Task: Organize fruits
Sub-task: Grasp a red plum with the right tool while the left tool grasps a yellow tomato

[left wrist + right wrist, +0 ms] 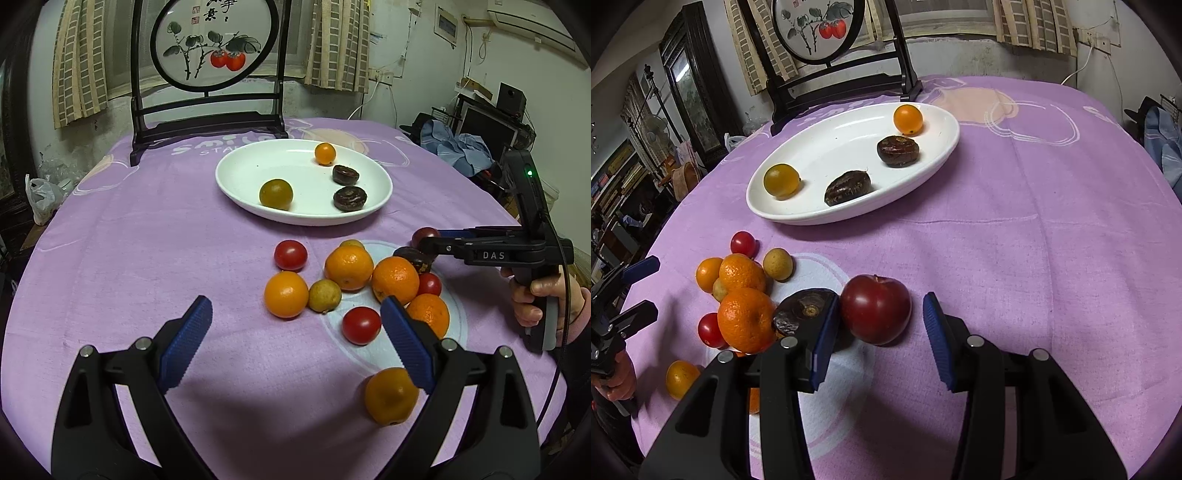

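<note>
While both grippers stand wide open over the purple-clothed worktop (129, 240), nothing is held in either. The left gripper (295, 332) fills the bottom of the left wrist view, its blue pads apart with bare cloth between them; one small orange fruit (390, 396) lies just beside its right finger. The right gripper (881, 343) sits at the bottom of the right wrist view, its open jaws flanking a dark red plum (875, 309), whose side touches or nearly touches the left pad, while the right pad stands clear of it.

On the white oval plate (240, 177), upper centre of the left wrist view, lie four pieces — one bright orange cherry tomato (325, 154), one greenish-yellow tomato (276, 194), and two dark brown chestnut-like fruits (345, 174).

The loose pile in mid-frame holds three large mandarins (348, 267), one smooth orange fruit (286, 294), three red cherry tomatoes (290, 255), one yellow-green longan-like fruit (324, 295) with a second partly hidden behind a mandarin, and one dark brown fruit (805, 310) against the right gripper's left finger.

Open cloth spreads across the left half of the left wrist view — and across the right half of the right wrist view, up to the worktop's curved edge. A dark framed screen (207, 74) stands at the far edge behind the plate.
</note>
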`<state>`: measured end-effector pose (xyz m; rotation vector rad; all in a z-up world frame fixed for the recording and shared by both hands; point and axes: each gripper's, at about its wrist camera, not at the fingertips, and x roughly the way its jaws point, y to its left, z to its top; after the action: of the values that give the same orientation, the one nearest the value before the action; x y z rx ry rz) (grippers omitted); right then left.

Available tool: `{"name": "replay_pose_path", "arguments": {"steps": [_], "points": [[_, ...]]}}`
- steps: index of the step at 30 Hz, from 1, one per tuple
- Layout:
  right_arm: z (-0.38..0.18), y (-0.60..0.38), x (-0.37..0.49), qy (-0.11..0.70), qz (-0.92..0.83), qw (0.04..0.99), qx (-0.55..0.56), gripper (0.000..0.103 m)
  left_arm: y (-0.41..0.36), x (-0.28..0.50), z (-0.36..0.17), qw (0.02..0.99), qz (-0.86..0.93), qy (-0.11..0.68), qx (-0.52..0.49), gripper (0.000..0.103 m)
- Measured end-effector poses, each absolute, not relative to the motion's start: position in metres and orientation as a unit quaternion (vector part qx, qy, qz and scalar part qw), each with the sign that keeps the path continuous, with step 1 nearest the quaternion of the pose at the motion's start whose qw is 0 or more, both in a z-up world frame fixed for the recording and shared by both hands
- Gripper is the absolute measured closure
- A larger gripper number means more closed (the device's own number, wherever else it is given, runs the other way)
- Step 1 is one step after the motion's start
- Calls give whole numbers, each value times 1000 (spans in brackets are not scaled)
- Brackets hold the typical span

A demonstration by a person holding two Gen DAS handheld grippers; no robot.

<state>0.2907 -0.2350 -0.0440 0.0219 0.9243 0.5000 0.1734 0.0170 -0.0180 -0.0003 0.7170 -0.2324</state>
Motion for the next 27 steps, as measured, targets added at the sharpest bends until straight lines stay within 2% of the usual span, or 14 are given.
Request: {"name": "replay_pose_path", "arguments": {"steps": [3, 9, 12, 16, 22, 27], "points": [[-44, -234, 290, 440, 243, 864, 11, 63, 17, 173, -18, 929, -114, 352, 0, 9], [-40, -241, 291, 436, 233, 869, 30, 64, 7, 163, -18, 908, -202, 367, 12, 9], [-39, -245, 292, 435, 222, 872, 34, 64, -12, 148, -21, 888, -271, 369, 49, 11], [-40, -245, 292, 437, 217, 872, 33, 64, -33, 137, -31, 869, -301, 379, 104, 25], [-39, -246, 291, 434, 214, 874, 32, 64, -33, 143, -44, 860, -287, 407, 113, 44], [-39, -245, 291, 434, 214, 875, 32, 64, -32, 146, -52, 854, -280, 421, 120, 54]]}}
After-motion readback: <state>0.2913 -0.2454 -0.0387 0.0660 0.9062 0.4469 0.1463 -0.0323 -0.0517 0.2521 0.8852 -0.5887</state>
